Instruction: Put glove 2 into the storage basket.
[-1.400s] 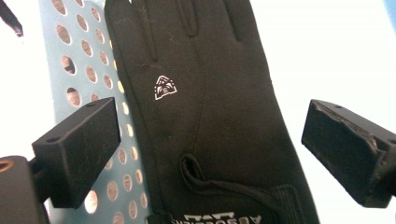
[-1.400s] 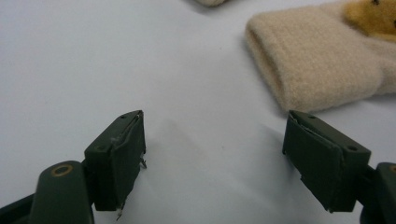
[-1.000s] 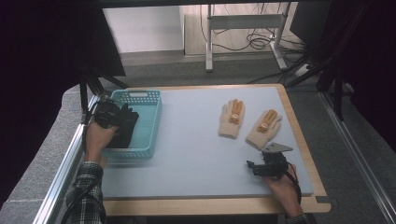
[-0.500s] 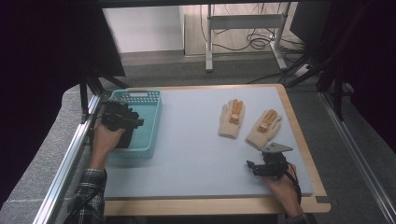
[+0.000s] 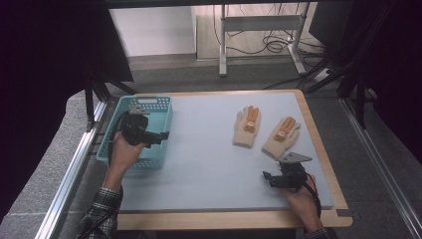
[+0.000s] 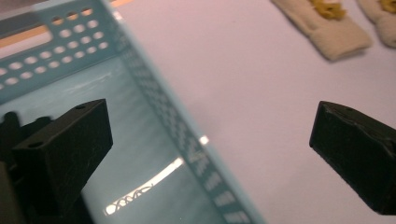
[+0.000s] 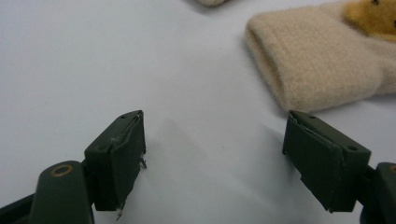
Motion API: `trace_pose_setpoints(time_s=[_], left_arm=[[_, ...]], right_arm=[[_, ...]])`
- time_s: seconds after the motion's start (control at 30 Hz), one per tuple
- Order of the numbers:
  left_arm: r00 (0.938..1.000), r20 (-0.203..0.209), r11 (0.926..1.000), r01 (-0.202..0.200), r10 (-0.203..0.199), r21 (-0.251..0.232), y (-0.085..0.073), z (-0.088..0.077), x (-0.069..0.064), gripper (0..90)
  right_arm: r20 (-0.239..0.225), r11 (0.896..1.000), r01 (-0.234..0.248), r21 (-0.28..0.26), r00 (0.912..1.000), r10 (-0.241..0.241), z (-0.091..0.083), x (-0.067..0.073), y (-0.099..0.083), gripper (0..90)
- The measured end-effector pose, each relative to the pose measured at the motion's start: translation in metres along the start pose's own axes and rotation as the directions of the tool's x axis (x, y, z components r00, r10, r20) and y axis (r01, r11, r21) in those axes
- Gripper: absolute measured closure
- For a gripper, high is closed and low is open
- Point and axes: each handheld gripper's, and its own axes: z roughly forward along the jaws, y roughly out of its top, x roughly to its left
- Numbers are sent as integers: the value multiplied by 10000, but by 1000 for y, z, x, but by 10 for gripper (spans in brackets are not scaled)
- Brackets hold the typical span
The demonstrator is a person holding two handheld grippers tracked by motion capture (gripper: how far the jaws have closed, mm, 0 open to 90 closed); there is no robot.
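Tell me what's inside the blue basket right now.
Nothing seen lying in the basket: the left gripper view shows bare, shiny floor. The left gripper, jaws open, straddles its wall. The hand covers the near part from above.

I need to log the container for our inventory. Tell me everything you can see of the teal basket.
The teal basket is a shallow rectangular plastic bin with perforated walls and a slot handle in its far end. It sits upright at the table's left edge and looks empty; its glossy floor reflects light. The left gripper hovers, jaws open, astride its right wall. The gloves lie well apart from it.
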Motion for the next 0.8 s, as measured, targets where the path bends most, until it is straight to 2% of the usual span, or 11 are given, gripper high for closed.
trace_pose_setpoints(time_s=[0.17,0.2,0.27,0.3,0.33,0.37,0.43,0.47,0.5,0.67,0.8], left_arm=[[9975,560,9988,-412,425,-246,0,6,-28,0],[9975,560,9988,-412,425,-246,0,6,-28,0],[9940,825,9970,-700,724,-318,-2,10,-43,1],[9940,825,9970,-700,724,-318,-2,10,-43,1],[9918,941,9957,-836,870,-397,-4,12,-53,1],[9918,941,9957,-836,870,-397,-4,12,-53,3],[9880,1110,9936,-1020,1070,-494,-6,14,-63,0],[9849,1224,9916,-1168,1228,-556,-9,17,-73,0],[9849,1224,9916,-1168,1228,-556,-9,17,-73,0],[9762,1394,9857,-1606,1664,-515,-24,29,-98,0],[9744,1312,9830,-1791,1828,-393,-35,38,-109,0]], right_arm=[[4,10000,7,-9,10000,-7,0,0,0,206],[4,10000,7,-9,10000,-7,0,0,0,206],[4,10000,5,-7,10000,-5,0,0,0,206],[6,10000,7,-7,10000,-7,0,0,0,206],[10,10000,4,-8,10000,-4,0,0,0,206],[10,10000,4,-8,10000,-4,0,0,0,206],[7,10000,7,-9,10000,-7,0,0,0,206],[5,10000,10,-4,10000,-10,0,0,0,206],[5,10000,10,-4,10000,-10,0,0,0,206],[0,10000,9,-5,10000,-9,0,0,0,205],[10,10000,16,-13,10000,-16,0,0,0,206]])
